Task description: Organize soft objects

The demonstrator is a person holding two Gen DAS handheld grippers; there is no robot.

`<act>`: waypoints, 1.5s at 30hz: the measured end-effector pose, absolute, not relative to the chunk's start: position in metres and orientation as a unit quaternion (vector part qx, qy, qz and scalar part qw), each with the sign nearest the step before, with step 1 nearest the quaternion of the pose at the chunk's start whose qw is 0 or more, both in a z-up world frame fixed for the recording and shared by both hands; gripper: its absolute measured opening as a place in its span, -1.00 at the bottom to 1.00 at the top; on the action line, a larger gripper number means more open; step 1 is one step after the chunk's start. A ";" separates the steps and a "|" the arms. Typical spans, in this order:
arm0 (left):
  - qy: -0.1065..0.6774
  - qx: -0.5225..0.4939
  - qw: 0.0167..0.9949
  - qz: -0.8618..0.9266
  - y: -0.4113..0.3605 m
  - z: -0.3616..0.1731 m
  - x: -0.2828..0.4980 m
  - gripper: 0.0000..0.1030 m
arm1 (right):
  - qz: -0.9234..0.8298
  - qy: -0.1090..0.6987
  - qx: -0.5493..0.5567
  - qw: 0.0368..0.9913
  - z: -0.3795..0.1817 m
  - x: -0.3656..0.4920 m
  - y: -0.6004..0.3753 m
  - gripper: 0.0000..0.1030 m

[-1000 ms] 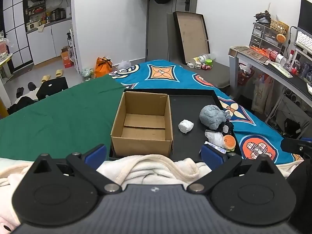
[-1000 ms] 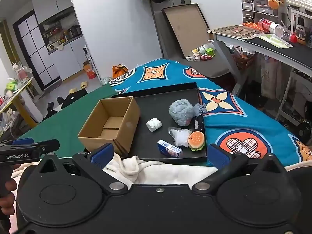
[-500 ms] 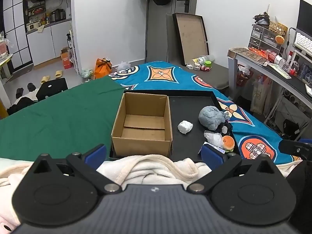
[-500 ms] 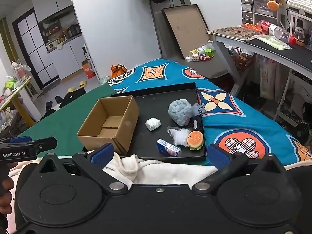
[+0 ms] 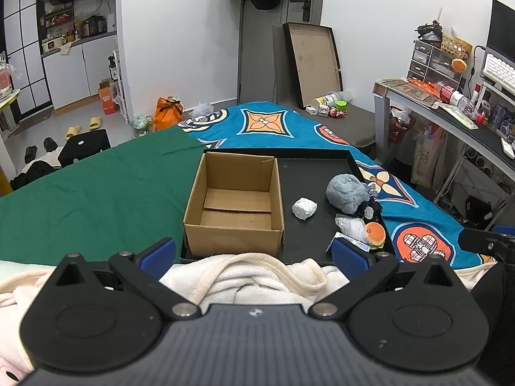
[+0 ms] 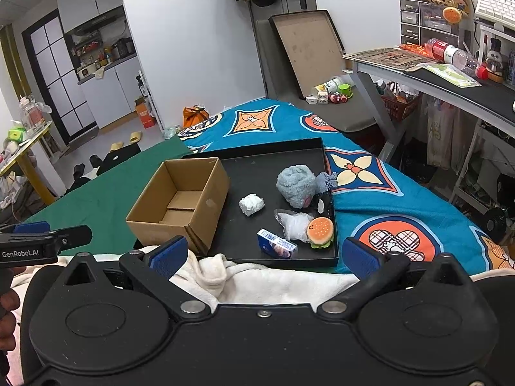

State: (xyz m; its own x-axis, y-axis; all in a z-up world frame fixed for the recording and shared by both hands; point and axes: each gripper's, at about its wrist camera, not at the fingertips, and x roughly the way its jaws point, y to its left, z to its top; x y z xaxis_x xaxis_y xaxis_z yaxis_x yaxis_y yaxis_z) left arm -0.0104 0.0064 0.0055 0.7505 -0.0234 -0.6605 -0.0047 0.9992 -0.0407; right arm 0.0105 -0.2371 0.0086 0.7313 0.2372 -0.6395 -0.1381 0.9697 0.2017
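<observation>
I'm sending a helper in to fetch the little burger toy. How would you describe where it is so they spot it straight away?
Find the black tray on the bed, with an open cardboard box at its left. The burger toy lies in the tray's near right corner, against the rim, beside a clear plastic bag. It is the only orange, bun-shaped item; its neighbours are white, grey or blue.

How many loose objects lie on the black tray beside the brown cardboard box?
6, perhaps more hidden: white crumpled wad, grey fluffy ball, black-white plush, clear plastic bag, burger toy, blue packet.
</observation>
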 end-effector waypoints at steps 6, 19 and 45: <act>0.353 -0.019 0.936 -0.006 0.006 0.006 -0.011 0.99 | 0.100 0.351 0.070 0.928 0.010 0.010 -0.237 1.00; 0.348 -0.019 0.937 -0.005 0.005 0.010 -0.014 0.99 | 0.101 0.349 0.067 0.929 0.013 0.009 -0.235 1.00; 0.351 -0.019 0.936 -0.006 0.007 0.010 -0.017 0.99 | 0.099 0.351 0.068 0.929 0.007 0.007 -0.233 1.00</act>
